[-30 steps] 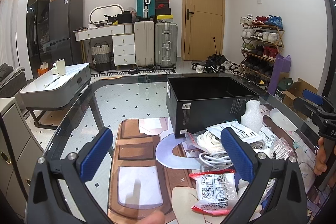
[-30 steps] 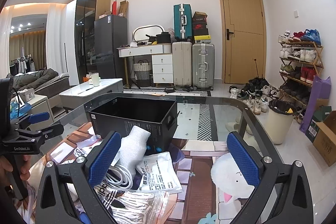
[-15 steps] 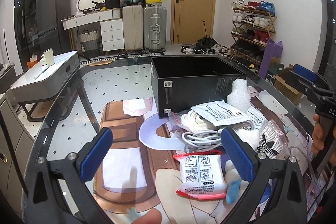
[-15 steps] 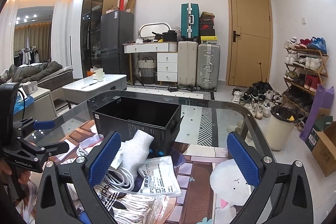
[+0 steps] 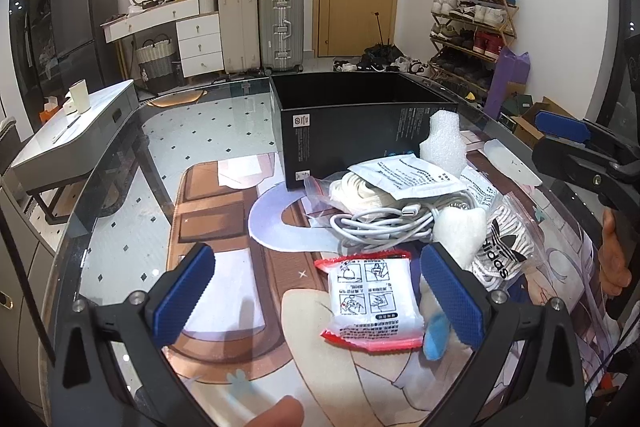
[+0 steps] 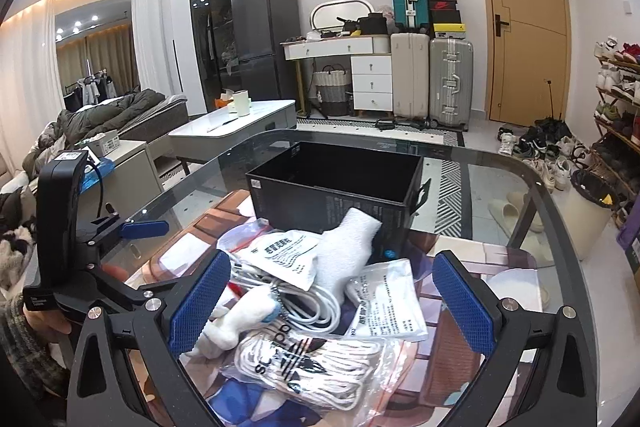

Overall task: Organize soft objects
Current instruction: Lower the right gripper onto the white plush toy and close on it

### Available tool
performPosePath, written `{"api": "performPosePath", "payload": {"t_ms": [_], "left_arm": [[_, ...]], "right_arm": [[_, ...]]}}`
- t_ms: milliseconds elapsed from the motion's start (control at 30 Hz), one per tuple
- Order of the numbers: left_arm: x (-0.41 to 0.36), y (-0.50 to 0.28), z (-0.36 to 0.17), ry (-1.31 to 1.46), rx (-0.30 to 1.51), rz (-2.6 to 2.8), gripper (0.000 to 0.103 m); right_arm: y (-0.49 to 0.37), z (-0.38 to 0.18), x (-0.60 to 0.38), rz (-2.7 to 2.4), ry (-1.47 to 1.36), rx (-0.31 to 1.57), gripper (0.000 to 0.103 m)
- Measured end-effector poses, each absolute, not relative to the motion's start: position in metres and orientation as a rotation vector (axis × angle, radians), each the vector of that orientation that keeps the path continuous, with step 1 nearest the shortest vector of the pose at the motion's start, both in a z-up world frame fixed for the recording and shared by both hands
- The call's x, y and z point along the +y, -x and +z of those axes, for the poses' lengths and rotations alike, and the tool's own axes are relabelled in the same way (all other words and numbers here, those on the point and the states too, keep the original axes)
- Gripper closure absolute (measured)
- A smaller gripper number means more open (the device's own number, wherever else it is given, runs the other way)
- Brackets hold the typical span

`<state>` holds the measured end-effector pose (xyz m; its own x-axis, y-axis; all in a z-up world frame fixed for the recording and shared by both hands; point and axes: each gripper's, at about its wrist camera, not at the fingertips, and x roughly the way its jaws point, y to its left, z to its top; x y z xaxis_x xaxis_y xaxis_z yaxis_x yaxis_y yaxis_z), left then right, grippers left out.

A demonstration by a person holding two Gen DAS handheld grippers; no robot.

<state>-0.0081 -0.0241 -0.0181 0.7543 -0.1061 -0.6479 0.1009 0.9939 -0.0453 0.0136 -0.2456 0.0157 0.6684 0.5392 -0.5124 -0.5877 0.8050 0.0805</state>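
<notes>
The open black cardboard box (image 5: 360,131) stands empty behind my heap of white cables, sachets and bagged white socks (image 6: 316,359) mid-way across the glass table (image 5: 120,163), both my left tongs (image 5: 316,301) and right tongs (image 6: 328,301) spread apart, holding nothing.

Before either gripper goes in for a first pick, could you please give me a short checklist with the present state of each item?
1. Left gripper open, holding nothing: ok.
2. Right gripper open, holding nothing: ok.
3. Black box upright, top open, inside looks bare: ok.
4. Red-edged packet lying apart from the pile, between the left fingers: ok.
5. White cable free of the other items: not ok, tucked under a white pouch.
6. Packet's underside free of the mat: cannot tell.
</notes>
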Motion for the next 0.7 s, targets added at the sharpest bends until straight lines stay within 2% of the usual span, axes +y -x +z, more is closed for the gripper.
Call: {"api": "performPosePath", "payload": {"t_ms": [633,700], "left_arm": [[-0.031,-0.004,-0.035,-0.037,0.833,-0.117,0.0],[-0.031,-0.005,-0.036,-0.035,0.841,-0.118,0.0]], "right_arm": [[-0.006,-0.009,-0.206,0.712,0.063,0.743,0.001],[-0.007,-0.01,-0.203,0.703,0.065,0.758,0.004]]}}
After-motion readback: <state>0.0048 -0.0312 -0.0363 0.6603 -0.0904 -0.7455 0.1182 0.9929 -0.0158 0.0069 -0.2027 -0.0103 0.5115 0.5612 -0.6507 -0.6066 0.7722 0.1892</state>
